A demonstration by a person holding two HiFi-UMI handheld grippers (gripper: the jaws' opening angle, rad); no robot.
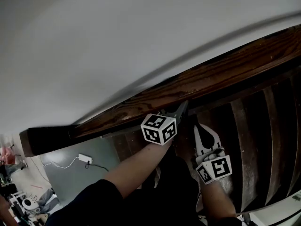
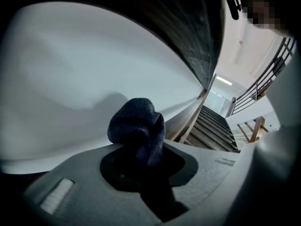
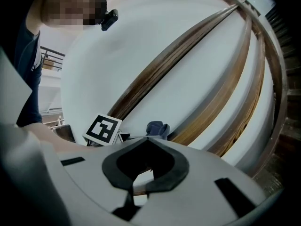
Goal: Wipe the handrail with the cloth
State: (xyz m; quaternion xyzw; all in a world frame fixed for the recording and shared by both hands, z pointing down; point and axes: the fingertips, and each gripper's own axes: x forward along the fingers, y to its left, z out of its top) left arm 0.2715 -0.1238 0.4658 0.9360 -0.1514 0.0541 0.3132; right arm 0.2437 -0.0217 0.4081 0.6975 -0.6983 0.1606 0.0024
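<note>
Left hand-held gripper [image 1: 180, 111]: jaws clamped on a bunched dark blue cloth [image 2: 137, 126], which protrudes past the tips.

Handrail [image 1: 211, 74]: wooden, with its long axis running from lower left to upper right in the head view. It lies directly ahead of the left tips, with the cloth at or against its lower edge; contact cannot be confirmed.

Right hand-held gripper [image 1: 202, 132]: jaws together and empty, just beside the left and below the rail.

Assessment: the left is nearer, and the stroke should follow the rail's length.
</note>
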